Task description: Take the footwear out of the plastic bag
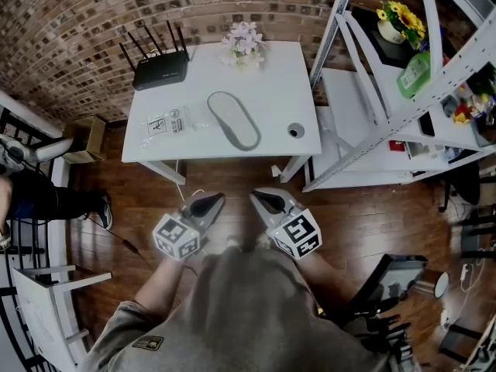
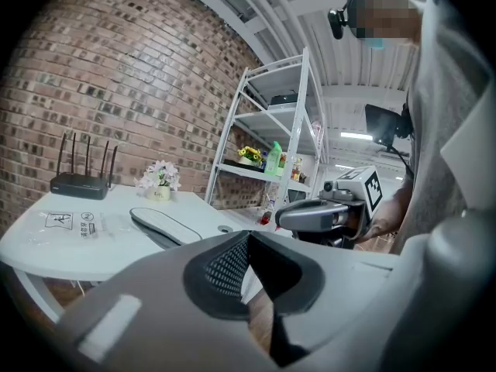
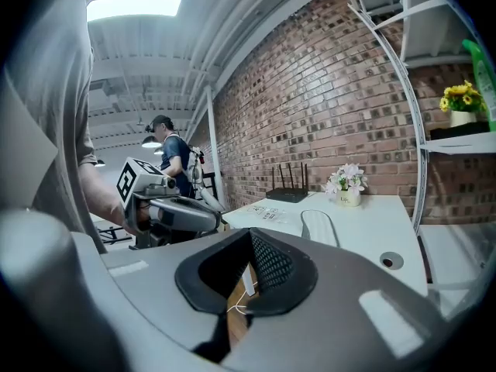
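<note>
Closed and empty, your left gripper (image 1: 211, 202) and right gripper (image 1: 263, 198) face the flat grey slipper (image 1: 234, 120) on the white counter (image 1: 287, 76) — lengthwise away, nearer your right.

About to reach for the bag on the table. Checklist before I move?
1. Left gripper empty: ok, jaws shut on nothing.
2. Right gripper empty: ok, jaws shut on nothing.
3. Jaws open for a grasp: not ok.
4. Footwear in sight on the table: ok.
5. Footwear inside the plastic bag: cannot tell.
6. Grippers over the table: not ok, both short of its near edge.
</note>
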Tool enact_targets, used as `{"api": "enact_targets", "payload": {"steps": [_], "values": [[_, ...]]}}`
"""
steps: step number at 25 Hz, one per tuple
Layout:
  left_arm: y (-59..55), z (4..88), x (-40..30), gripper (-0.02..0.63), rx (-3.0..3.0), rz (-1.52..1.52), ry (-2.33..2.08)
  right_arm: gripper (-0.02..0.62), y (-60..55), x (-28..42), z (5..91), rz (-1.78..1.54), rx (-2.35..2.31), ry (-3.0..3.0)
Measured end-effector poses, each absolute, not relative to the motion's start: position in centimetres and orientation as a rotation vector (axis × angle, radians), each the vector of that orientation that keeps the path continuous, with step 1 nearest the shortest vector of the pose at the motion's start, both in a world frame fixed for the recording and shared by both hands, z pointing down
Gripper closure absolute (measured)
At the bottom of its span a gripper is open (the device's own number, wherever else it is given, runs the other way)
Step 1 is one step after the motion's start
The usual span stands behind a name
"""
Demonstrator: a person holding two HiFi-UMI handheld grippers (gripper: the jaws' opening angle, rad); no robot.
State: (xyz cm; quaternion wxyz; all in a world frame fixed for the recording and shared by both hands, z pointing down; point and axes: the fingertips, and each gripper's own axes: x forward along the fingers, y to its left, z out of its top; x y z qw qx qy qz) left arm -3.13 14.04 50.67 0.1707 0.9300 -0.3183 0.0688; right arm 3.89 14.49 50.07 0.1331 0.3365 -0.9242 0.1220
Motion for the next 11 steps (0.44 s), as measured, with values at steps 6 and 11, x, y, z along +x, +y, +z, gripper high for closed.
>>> {"api": "enact_targets", "payload": {"steps": [6,11], "values": [[13.86,50.36,-3.13,0.604,2.644,0.189,-0.904,0.583,14.32,3.68,49.89,0.345,0.965,-2.685],[13.70,50.43,-3.16,0.604,2.645,0.194,-0.912,0.583,14.16,3.60,50.01,0.338,0.950,-2.688]]}}
